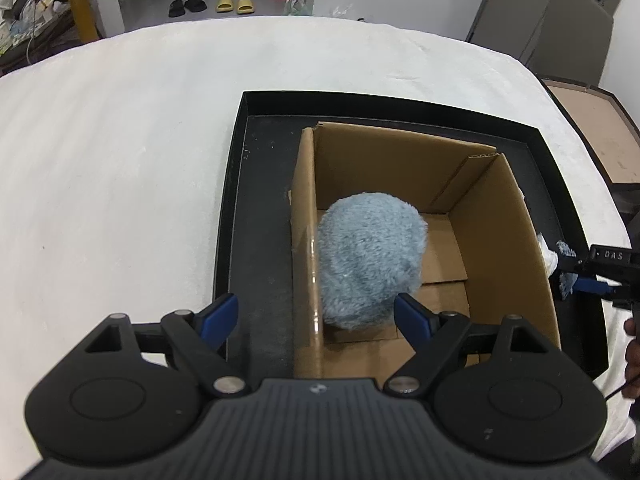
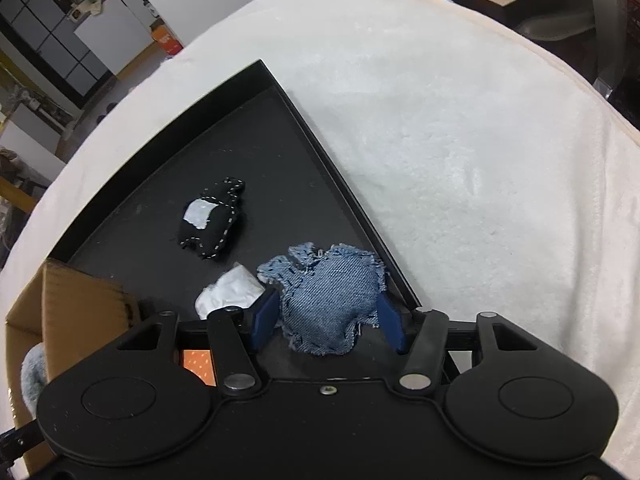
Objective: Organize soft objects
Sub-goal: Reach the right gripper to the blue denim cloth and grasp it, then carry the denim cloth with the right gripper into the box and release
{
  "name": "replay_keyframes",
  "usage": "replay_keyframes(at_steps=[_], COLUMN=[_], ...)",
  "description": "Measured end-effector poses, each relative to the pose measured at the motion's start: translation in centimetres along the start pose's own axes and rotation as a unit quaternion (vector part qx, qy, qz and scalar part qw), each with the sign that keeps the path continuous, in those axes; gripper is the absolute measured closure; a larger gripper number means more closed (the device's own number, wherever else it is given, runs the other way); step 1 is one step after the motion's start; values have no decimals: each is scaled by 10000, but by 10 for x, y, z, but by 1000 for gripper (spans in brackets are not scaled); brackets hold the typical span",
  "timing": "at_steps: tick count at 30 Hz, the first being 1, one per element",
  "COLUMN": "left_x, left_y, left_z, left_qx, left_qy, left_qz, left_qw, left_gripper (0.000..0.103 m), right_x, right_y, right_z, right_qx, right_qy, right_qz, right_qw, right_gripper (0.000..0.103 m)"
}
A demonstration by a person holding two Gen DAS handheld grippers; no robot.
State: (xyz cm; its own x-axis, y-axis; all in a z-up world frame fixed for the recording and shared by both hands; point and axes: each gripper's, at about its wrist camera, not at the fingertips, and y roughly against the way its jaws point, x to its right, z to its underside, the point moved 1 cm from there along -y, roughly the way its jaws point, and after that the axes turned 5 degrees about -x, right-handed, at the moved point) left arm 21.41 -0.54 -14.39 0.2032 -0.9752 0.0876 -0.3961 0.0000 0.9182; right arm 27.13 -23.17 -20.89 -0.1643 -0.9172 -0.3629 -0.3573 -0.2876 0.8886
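Observation:
A pale blue fluffy ball point(image 1: 372, 256) lies inside the open cardboard box point(image 1: 400, 160), against its left wall. My left gripper point(image 1: 316, 304) hovers open above it; one finger is over the tray outside the box, the other beside the ball, and neither pinches it. In the right wrist view a frayed denim cushion point(image 2: 328, 292) lies near the corner of the black tray point(image 2: 240, 128). My right gripper point(image 2: 328, 312) has a blue pad against each side of that cushion. A white soft wad point(image 2: 230, 292) sits just left of it, and a black cushion with white stitching point(image 2: 212, 220) lies farther off.
The tray point(image 1: 256, 200) rests on a white plush cloth point(image 1: 120, 160) covering the table. The cardboard box point(image 2: 80, 304) stands at the tray's left in the right wrist view. Something orange point(image 2: 196, 362) shows under the right gripper. A hand point(image 1: 632, 352) holds the other gripper at the right edge.

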Motion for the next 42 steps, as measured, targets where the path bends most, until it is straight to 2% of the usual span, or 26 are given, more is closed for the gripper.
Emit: replay_keyframes(at_steps=[4,6,11,20,25,34,40,42], left_x=[-4,-7,-14,-21,-20,-17,-18,-17], left_y=[6,9,16,21,22,16,5,0], left_z=[2,4,9,12,14,17,24,26], left_qx=[106,160,232,328,398,294,164,85], left_qy=[-231,-327,-256,48,-11,38,-24,-105], left_qz=[95,117,276,530,547,678,593,571], left_qw=[9996,9993,9990,9980,9977,9973,9981,9983], left_gripper=[19,19,19,20,25,45,64,75], right_x=[-2,-2,-9,-40,-59,-107,-139,-149], right_y=[2,5,21,59,69,86,88,85], right_z=[-3,-4,-4,-3,2,18,35,40], right_qx=[-19,-35,8,342,449,629,664,640], right_qy=[25,78,371,805,914,1378,1710,1829], right_qz=[41,54,112,46,-38,-281,-636,-717], right_qw=[10000,9999,9992,9962,9948,9881,9810,9784], right_gripper=[65,67,68,68,68,67,67,67])
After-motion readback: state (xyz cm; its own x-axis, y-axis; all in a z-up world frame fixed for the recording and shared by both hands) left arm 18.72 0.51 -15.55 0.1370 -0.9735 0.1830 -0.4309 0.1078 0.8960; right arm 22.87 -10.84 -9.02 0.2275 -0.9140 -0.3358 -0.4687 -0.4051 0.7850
